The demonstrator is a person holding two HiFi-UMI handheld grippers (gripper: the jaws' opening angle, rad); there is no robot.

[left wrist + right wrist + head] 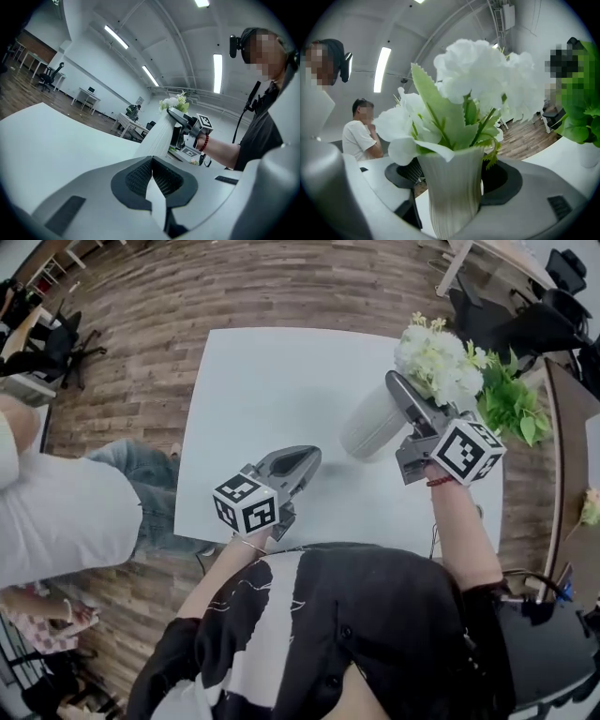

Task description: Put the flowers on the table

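Note:
A white ribbed vase (368,424) with white flowers (437,360) leans over the right side of the white table (262,371). My right gripper (401,390) is shut on the vase's neck; whether the base touches the tabletop I cannot tell. In the right gripper view the vase (451,199) fills the gap between the jaws, with the flowers (480,77) above. My left gripper (309,460) hovers low over the table's near middle, shut and holding nothing. The left gripper view shows its jaws (151,161) pressed together, with the vase (158,133) beyond.
A green leafy plant (513,401) stands right of the table, beside a dark-edged tabletop (562,465). A person in a white shirt (66,512) sits at the table's left side. Office chairs (56,343) stand on the wooden floor at the far left.

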